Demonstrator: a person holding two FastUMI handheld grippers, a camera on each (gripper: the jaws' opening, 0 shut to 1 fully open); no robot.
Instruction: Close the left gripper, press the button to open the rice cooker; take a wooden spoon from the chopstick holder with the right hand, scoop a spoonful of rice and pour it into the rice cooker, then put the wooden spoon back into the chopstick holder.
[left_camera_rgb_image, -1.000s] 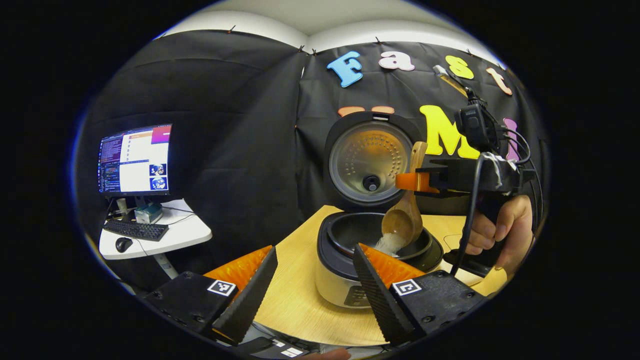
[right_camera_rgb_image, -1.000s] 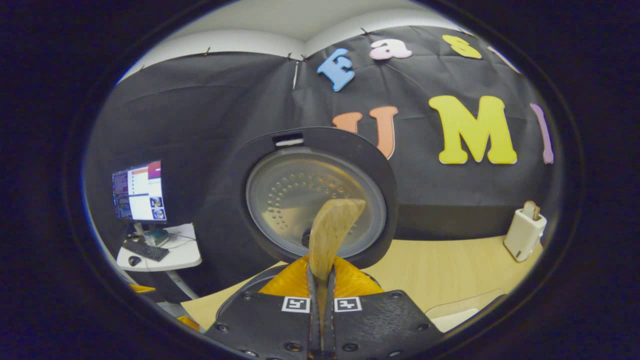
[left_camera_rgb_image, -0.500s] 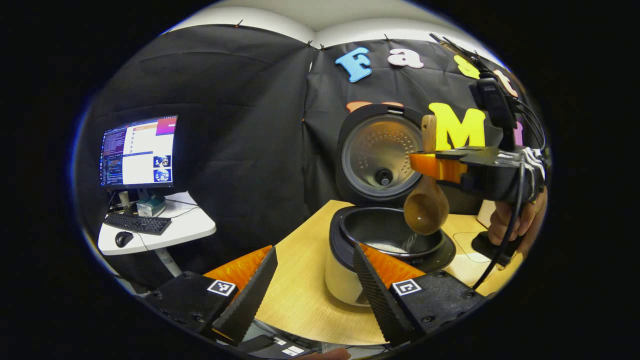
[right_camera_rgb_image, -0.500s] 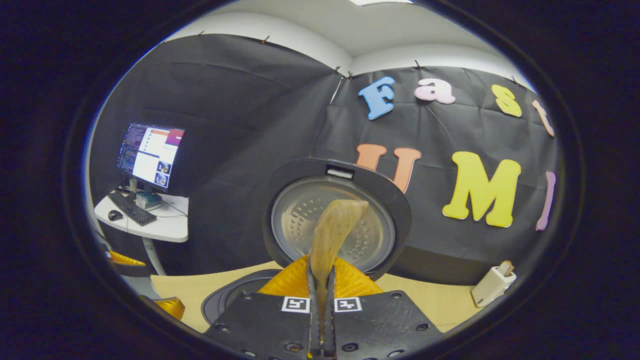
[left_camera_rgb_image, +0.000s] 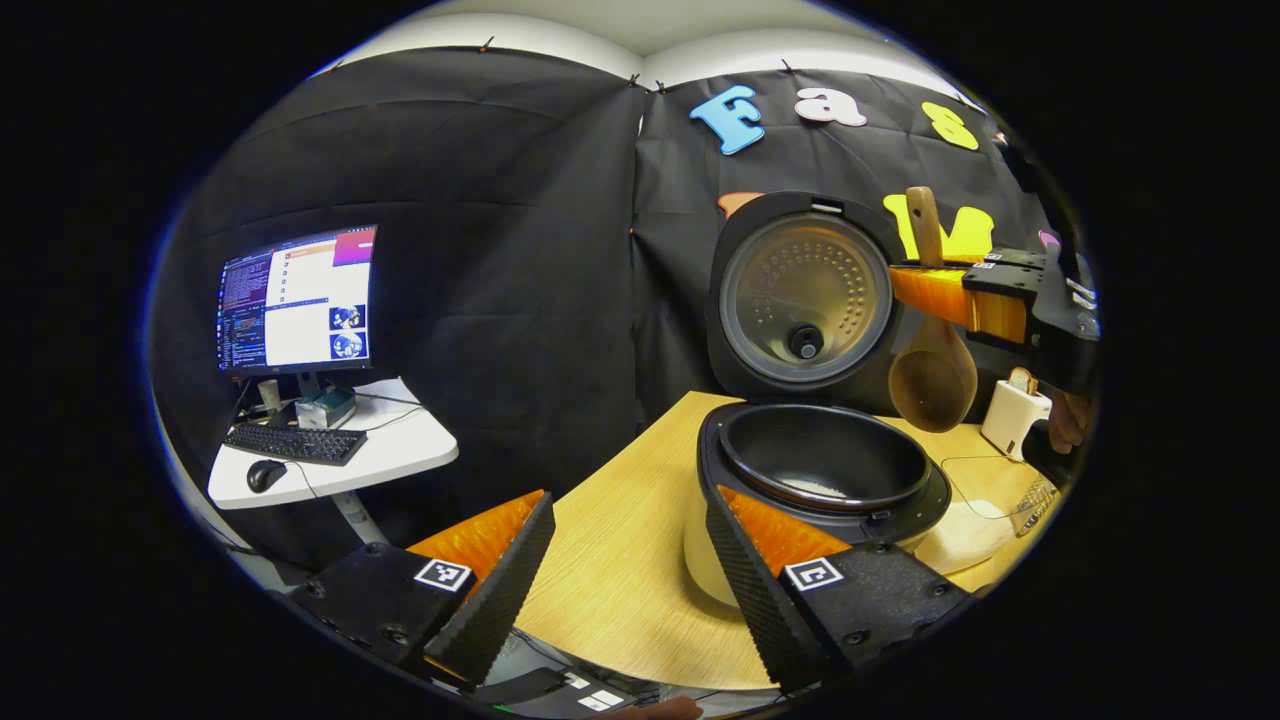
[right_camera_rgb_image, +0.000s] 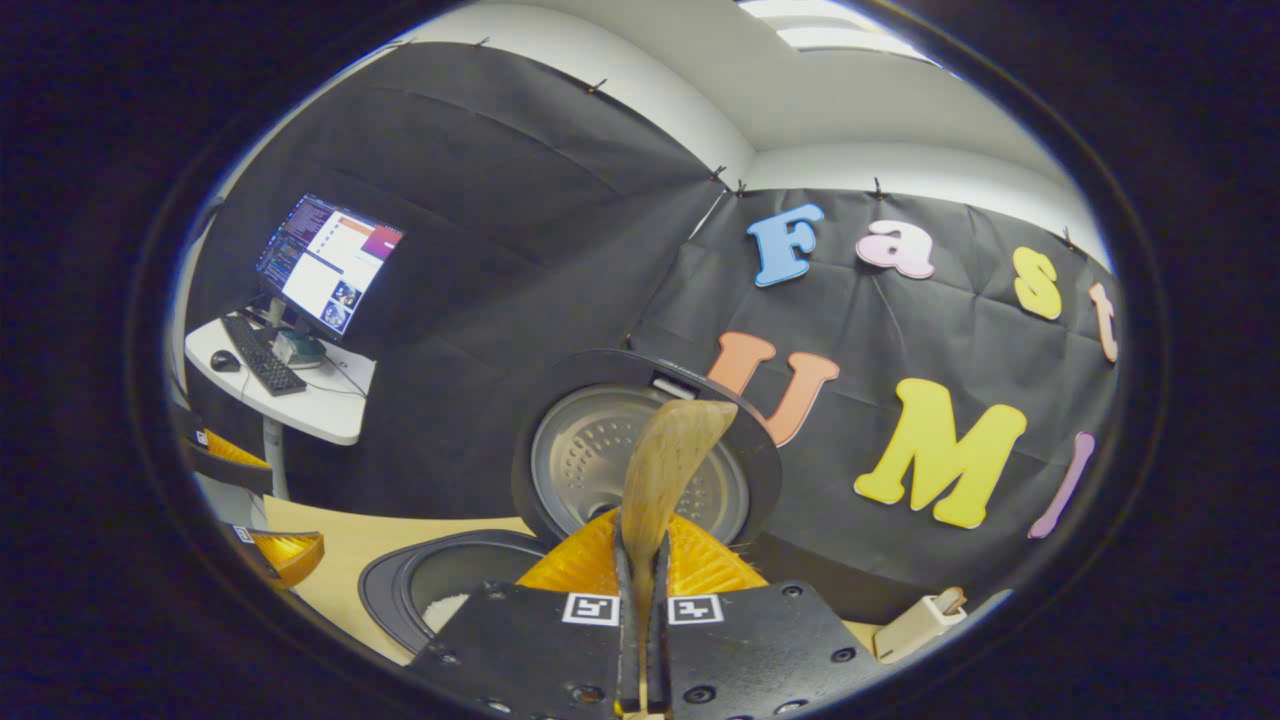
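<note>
The rice cooker (left_camera_rgb_image: 820, 470) stands open on the wooden table, its lid (left_camera_rgb_image: 805, 300) upright, with a little white rice (left_camera_rgb_image: 812, 488) in the black pot. My right gripper (left_camera_rgb_image: 925, 290) is shut on the handle of the wooden spoon (left_camera_rgb_image: 935, 375). The spoon hangs bowl down and empty, above and right of the pot. In the right gripper view the spoon handle (right_camera_rgb_image: 665, 470) rises from the shut right gripper (right_camera_rgb_image: 640, 560), in front of the lid (right_camera_rgb_image: 640, 455) and above the pot (right_camera_rgb_image: 440, 590). My left gripper (left_camera_rgb_image: 625, 560) is open near the table's front edge and holds nothing. The white chopstick holder (left_camera_rgb_image: 1010, 415) stands at the far right.
A pale object (left_camera_rgb_image: 965, 535) lies on the table (left_camera_rgb_image: 620, 540) right of the cooker. Off to the left, a white side table (left_camera_rgb_image: 400, 465) carries a monitor (left_camera_rgb_image: 295, 300), a keyboard (left_camera_rgb_image: 290, 445) and a mouse. The chopstick holder (right_camera_rgb_image: 915, 622) sits low right in the right gripper view.
The spoon tipped its rice into the pot, then my right gripper lifted it up and to the right, away from the cooker. My left gripper stayed open and shifted slightly left.
</note>
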